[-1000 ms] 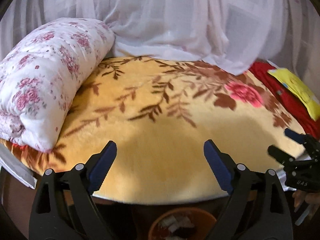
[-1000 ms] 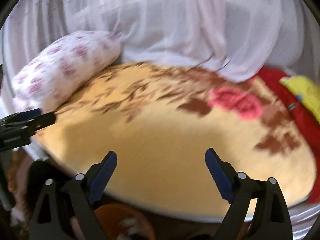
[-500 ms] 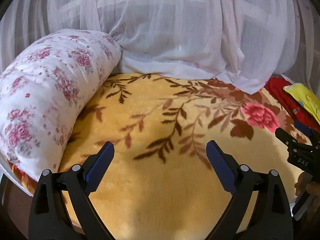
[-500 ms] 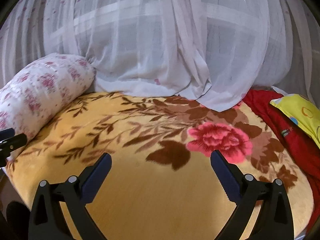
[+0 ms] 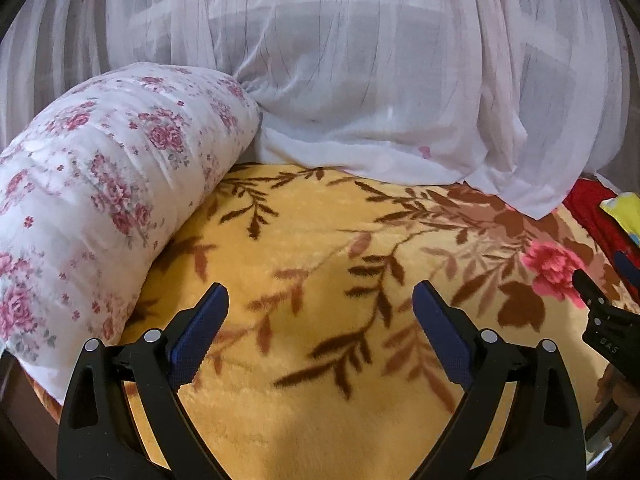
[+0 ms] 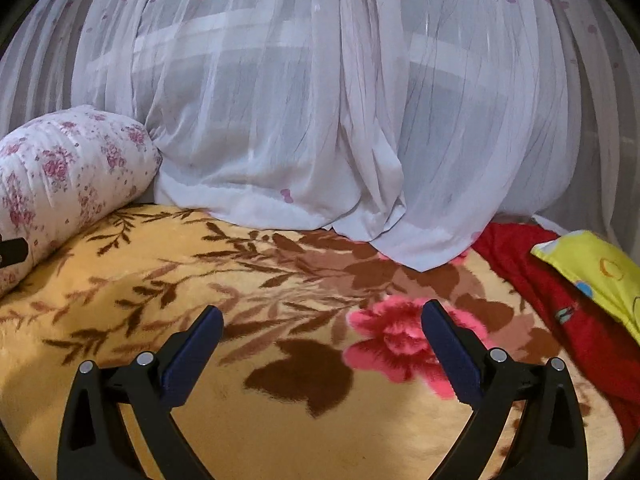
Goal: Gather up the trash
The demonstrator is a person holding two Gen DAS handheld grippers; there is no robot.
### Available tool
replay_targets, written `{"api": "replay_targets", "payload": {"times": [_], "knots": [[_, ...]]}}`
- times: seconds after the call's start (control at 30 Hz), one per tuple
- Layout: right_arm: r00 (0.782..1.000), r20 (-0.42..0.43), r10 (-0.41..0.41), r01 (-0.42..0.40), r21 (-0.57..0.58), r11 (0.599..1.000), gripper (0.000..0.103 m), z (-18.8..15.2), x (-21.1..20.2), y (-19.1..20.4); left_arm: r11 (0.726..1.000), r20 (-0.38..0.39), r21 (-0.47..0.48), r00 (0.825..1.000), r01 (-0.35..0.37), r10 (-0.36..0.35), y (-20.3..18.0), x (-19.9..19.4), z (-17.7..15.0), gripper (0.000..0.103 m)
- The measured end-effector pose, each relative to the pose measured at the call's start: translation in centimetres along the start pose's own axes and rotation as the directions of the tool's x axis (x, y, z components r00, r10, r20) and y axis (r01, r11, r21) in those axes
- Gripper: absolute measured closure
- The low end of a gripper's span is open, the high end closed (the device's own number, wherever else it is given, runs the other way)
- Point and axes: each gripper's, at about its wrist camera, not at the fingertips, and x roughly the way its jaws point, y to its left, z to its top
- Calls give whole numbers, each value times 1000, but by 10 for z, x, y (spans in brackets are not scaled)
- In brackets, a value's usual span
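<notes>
No piece of trash shows in either view. My left gripper [image 5: 320, 296] stands open over a yellow blanket [image 5: 320, 240] with brown leaves, nothing between its blue pads. My right gripper [image 6: 322, 316] is also open and empty, above the same blanket [image 6: 160, 264], close to a pink flower [image 6: 396, 344] in its pattern. The right gripper's black tip [image 5: 600, 312] pokes in at the right edge of the left wrist view. A sliver of the left gripper [image 6: 12, 250] shows at the left edge of the right wrist view.
A rolled white quilt with pink flowers [image 5: 100, 200] lies along the bed's left side. Sheer white netting [image 5: 360, 80] hangs behind and drapes onto the blanket. At the right lie a red cloth [image 6: 560, 292] and a yellow pillow [image 6: 592, 272].
Both views have moved forward over the bed and tilted up. The orange bin with scraps below the bed edge has dropped out of sight. Both grippers stay open.
</notes>
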Motion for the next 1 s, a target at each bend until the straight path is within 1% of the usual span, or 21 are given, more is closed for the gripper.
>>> {"api": "replay_targets", "payload": {"times": [0.1, 0.3, 0.6, 0.73, 1.0], "knots": [[1000, 3, -10, 10, 2, 1000, 5, -2, 4, 1, 1000, 9, -14, 1000, -5, 5, 2, 9, 2, 12], [1000, 7, -17, 17, 20, 1000, 5, -4, 7, -2, 998, 49, -21, 997, -62, 63, 4, 24, 4, 10], [1000, -3, -29, 29, 63, 998, 5, -4, 11, -11, 999, 42, -37, 998, -40, 42, 4, 47, 7, 10], [999, 1, -36, 36, 53, 998, 5, -4, 11, -9, 999, 38, -40, 999, -36, 38, 6, 52, 6, 10], [999, 12, -50, 50, -5, 999, 5, -6, 10, 1, 998, 24, -48, 999, -34, 36, 12, 57, 3, 10]]}}
